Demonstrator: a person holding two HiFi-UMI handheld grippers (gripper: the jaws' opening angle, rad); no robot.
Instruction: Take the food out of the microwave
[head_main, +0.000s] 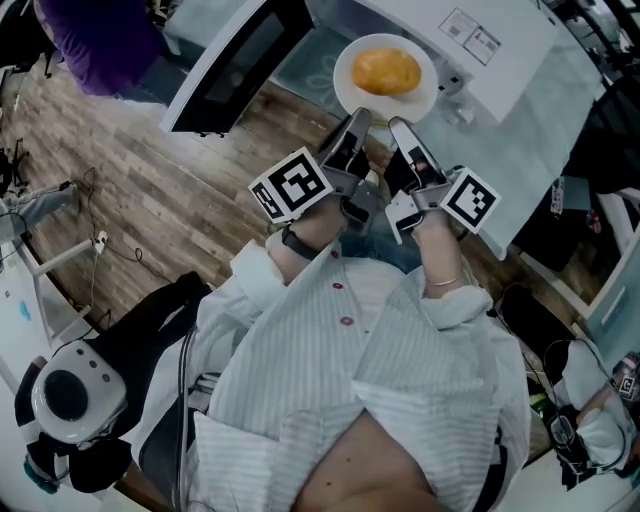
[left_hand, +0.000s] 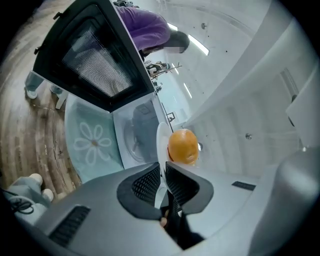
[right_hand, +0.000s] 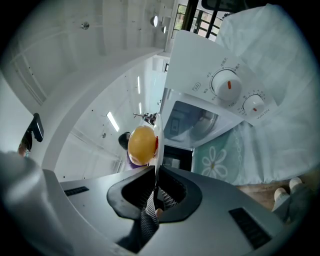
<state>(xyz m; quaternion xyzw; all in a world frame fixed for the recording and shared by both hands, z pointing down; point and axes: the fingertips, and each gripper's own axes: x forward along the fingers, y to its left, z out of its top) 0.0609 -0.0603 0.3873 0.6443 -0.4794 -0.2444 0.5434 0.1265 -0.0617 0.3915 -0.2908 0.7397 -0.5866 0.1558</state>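
A white plate (head_main: 346, 90) carrying a round orange piece of food (head_main: 386, 71) is held in the air in front of the white microwave (head_main: 505, 45). My left gripper (head_main: 358, 120) is shut on the plate's near left rim, and my right gripper (head_main: 401, 126) is shut on its near right rim. In the left gripper view the plate (left_hand: 161, 142) shows edge-on between the left gripper's (left_hand: 162, 182) pads, with the food (left_hand: 183, 146) just beyond. The right gripper view shows the same: the plate (right_hand: 158, 132) pinched in the right gripper (right_hand: 155, 186), the food (right_hand: 141, 144) beside it.
The microwave door (head_main: 232, 68) hangs open to the left, and the cavity (left_hand: 139, 134) lies behind the plate. The microwave stands on a pale cloth with a flower print (left_hand: 92, 142). Two dials (right_hand: 227, 85) are on its front. A person in purple (head_main: 95, 40) is at the far left.
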